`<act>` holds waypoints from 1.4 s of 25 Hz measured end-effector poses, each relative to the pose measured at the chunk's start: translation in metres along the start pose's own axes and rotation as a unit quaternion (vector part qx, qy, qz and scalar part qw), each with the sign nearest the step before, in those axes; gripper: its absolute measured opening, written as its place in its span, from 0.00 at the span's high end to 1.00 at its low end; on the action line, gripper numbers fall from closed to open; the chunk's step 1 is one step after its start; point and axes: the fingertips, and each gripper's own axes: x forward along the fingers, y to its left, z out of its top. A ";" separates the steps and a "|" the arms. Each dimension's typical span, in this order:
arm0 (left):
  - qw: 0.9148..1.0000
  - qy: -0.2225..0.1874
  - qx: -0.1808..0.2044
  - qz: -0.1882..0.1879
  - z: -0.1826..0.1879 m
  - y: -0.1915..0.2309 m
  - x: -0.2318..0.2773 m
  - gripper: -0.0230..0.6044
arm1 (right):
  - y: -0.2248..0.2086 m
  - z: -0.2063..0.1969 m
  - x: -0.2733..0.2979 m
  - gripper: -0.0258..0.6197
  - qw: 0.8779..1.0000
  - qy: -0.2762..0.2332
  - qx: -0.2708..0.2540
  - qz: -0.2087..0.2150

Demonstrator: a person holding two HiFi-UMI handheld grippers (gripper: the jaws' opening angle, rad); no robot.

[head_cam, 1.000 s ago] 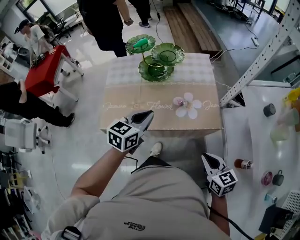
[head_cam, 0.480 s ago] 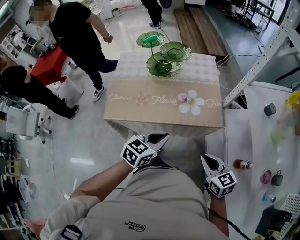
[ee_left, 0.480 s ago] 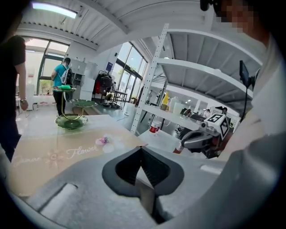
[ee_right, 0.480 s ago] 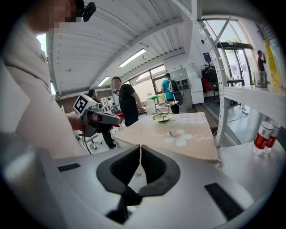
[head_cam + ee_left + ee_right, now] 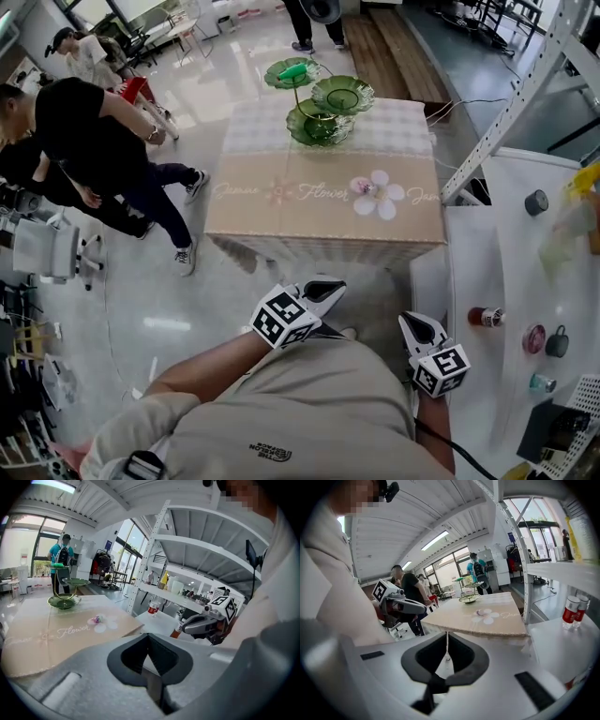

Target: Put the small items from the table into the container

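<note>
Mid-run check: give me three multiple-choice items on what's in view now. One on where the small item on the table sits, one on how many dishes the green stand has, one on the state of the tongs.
1. Where does the small pink item lie?
A. On the printed white flower on the table
B. In the stand's top dish
C. On the floor

2. How many dishes does the green stand carry?
A. Two
B. Three
C. Five

3. How are the left tongs and right tongs?
A. Both shut, empty
B. Both wide open
C. Left shut on the pink item

Answers:
1 A: the head view shows it on the flower print.
2 B: three green dishes sit at staggered heights.
3 A: the left gripper view and the right gripper view each show jaws together with nothing between them.
</note>
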 end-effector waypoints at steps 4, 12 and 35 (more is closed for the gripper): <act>1.000 0.010 0.017 0.001 -0.004 -0.002 0.003 0.95 | -0.002 0.000 0.000 0.92 1.000 -0.004 0.000 -0.001; 0.999 0.035 0.030 0.015 -0.004 0.035 0.021 0.95 | -0.014 0.002 -0.004 0.92 1.000 -0.009 0.011 -0.024; 0.916 0.224 0.322 -0.081 0.021 0.251 0.213 0.65 | -0.064 0.020 -0.003 0.92 0.970 -0.015 0.118 -0.210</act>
